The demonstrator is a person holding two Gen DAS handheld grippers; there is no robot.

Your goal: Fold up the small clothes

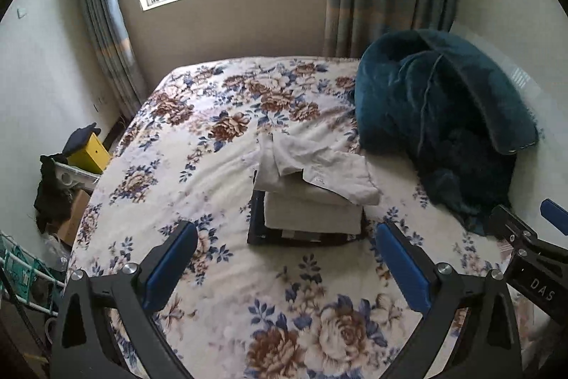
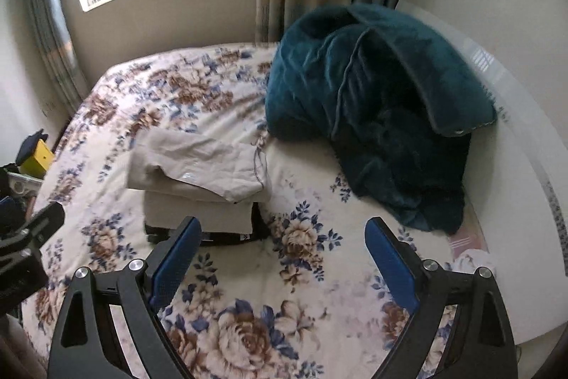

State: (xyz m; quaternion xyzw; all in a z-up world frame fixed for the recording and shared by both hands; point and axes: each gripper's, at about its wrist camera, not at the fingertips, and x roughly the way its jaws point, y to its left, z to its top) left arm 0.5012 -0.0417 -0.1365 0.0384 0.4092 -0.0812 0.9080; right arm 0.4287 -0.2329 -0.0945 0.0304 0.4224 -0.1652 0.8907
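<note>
Left wrist view: left gripper (image 1: pixel 285 254) fills the bottom edge, blue pads (image 1: pixel 170 267) spread wide, jaws empty, nothing btwn them but the floral bedsheet (image 1: pixel 198 187). Lower parts of both arms cut off by the frame. Just ahead, mid-bed, a stack of folded clothes (image 1: pixel 312 212): pale folded pieces on top of smth dark at the bottom, dark item mostly hidden, can't tell what it is. Topmost is a white garment (image 1: pixel 319 169), loosely laid, one end hanging past the stack's right side. Right gripper (image 1: pixel 532 258) pokes in at the right edge, only partly in frame, so its opening can't be read here. Teal blanket (image 1: pixel 436 116) heaped by the wall, right of the stack, not touching it. Yellow box (image 1: pixel 90 151) + clutter beside the bed at left, dark and hard to make out.

Right wrist view: right gripper (image 2: pixel 282 251) in front, jaws wide apart, holding nothing. Stack sits ahead-left; its near left corner hidden behind the left pad (image 2: pixel 174 265). Top garment reads beige here, somewhat blurred. Blanket ahead-right. Left gripper at the left edge, cut off, blurred.
</note>
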